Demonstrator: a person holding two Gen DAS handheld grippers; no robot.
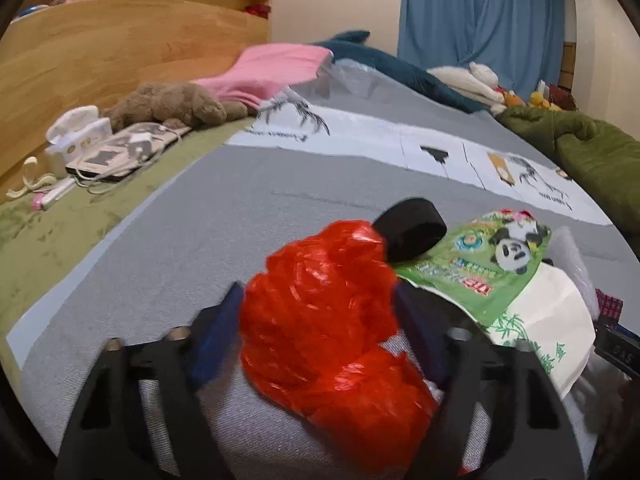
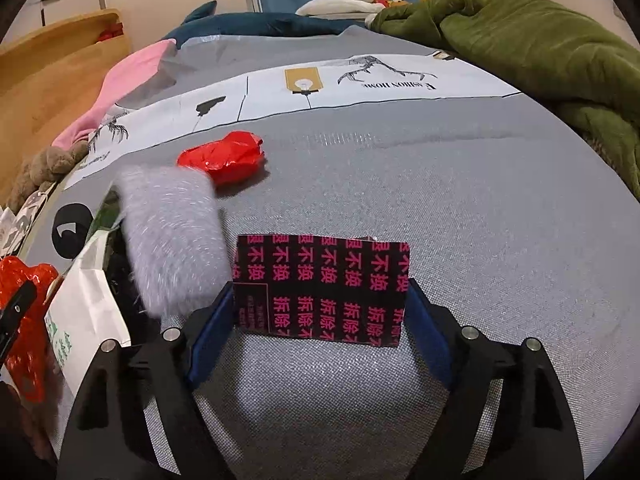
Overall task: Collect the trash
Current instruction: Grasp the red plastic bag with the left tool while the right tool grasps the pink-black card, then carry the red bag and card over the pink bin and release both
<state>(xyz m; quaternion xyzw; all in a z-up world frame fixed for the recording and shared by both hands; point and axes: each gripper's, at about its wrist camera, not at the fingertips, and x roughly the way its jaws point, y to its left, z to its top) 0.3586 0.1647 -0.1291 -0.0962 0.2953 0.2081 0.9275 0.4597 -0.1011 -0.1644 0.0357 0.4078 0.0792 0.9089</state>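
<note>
My left gripper (image 1: 320, 312) is shut on a crumpled red plastic bag (image 1: 328, 320) and holds it above the grey bed sheet, next to a white paper bag (image 1: 540, 320) with a green panda print. A black roll (image 1: 412, 234) lies behind the red bag. My right gripper (image 2: 320, 304) is shut on a black card with pink characters (image 2: 324, 288). A blurred grey bubble-wrap piece (image 2: 172, 236) hangs over the white bag's (image 2: 88, 308) mouth. A second red plastic wad (image 2: 228, 156) lies on the sheet farther off. The held red bag shows at the left edge (image 2: 24, 312).
A green blanket (image 2: 540, 48) is bunched at the right. A pink cloth (image 1: 272, 72), brown plush toy (image 1: 172, 104), wipes box (image 1: 80, 132) and cables lie by the wooden headboard (image 1: 120, 40). A blue shark plush (image 1: 392, 64) lies at the far end.
</note>
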